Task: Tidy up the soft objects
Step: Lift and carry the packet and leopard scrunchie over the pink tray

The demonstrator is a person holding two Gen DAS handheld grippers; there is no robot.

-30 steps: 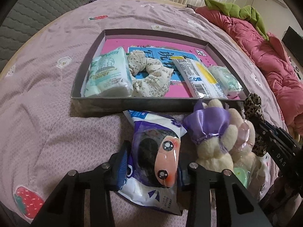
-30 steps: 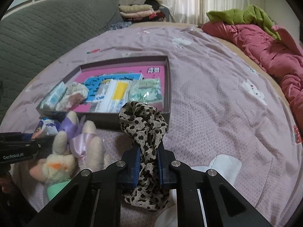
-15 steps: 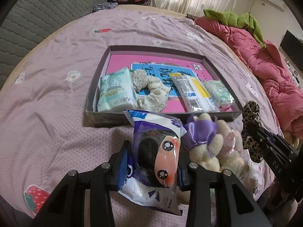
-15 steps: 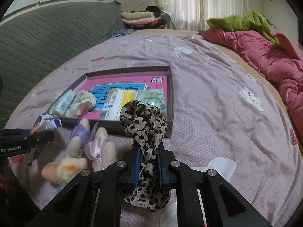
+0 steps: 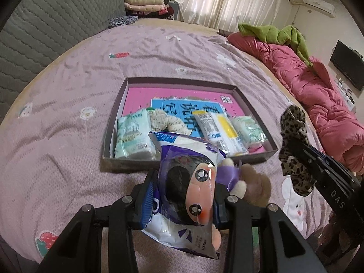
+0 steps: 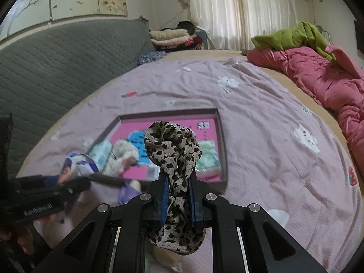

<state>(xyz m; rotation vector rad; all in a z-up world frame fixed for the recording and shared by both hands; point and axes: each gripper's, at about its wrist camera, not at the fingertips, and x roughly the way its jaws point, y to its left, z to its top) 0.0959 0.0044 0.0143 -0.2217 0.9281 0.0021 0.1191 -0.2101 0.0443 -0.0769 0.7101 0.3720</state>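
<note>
My left gripper [image 5: 182,195] is shut on a bagged plush toy [image 5: 188,182], a pink face with black hair in a purple and white plastic bag, held above the bed. My right gripper [image 6: 178,199] is shut on a leopard-print scrunchie [image 6: 174,145], which also shows at the right of the left wrist view as the scrunchie [image 5: 293,134]. Ahead lies a shallow box [image 5: 141,161] with a pink floor, holding tissue packs [image 5: 132,136], a floral scrunchie [image 5: 163,122] and a yellow-striped pack [image 5: 218,132]. A plush rabbit with purple bows [image 5: 248,182] lies on the bed just before the box.
The lilac bedspread [image 5: 68,113] spreads all around the box. A pink quilt [image 5: 318,95] with a green garment [image 5: 277,34] lies along the right. A grey quilted headboard [image 6: 56,68] and folded clothes [image 6: 173,36] stand at the far side.
Both grippers have risen with their loads, so the box and the plush rabbit look smaller and lower in view. The rabbit stays on the bed.
</note>
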